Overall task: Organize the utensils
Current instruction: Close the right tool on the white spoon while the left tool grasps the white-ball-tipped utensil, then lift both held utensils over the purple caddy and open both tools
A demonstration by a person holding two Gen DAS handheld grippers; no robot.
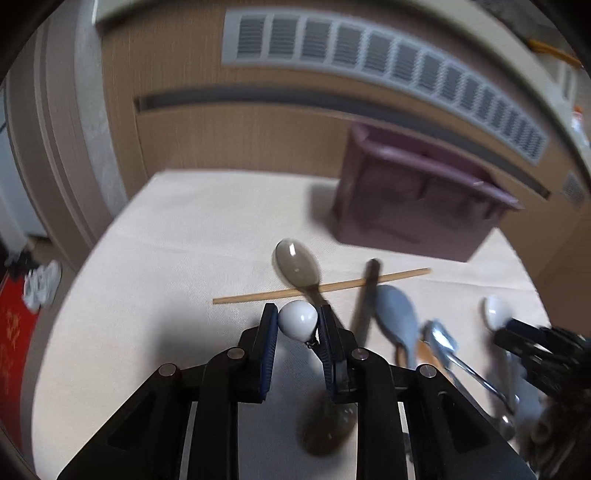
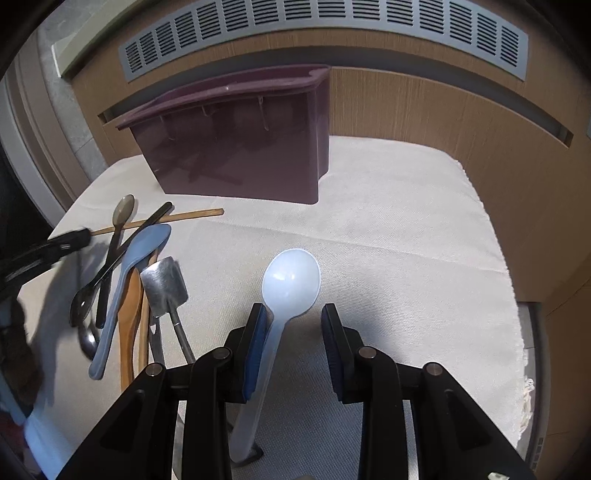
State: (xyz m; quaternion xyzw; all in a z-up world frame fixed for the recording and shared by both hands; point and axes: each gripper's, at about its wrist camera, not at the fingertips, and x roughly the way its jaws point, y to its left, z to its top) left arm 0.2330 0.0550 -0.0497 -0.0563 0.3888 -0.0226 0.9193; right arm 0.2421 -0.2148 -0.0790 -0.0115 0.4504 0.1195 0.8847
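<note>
**A:** What's the room like?

**B:** A counter (image 2: 388,240) under a cream woven cloth, with the purple bin (image 2: 240,155) at its back. Behind the bin are a wood-panel wall (image 2: 443,122) and a grey grille (image 2: 332,14).

**A:** And the utensils?

**B:** They're heaped (image 2: 129,295) in front of the bin, to its left, with a chopstick (image 2: 184,216) nearest it. A pale spoon (image 2: 291,280) lies alone in front of the bin.

**A:** The tongs?

**B:** The right tongs (image 2: 293,310) stand wide astride that spoon's handle, which is beside one pad. The left tongs (image 1: 298,308) pinch a white piece (image 1: 297,321), well in front of the bin.
</note>
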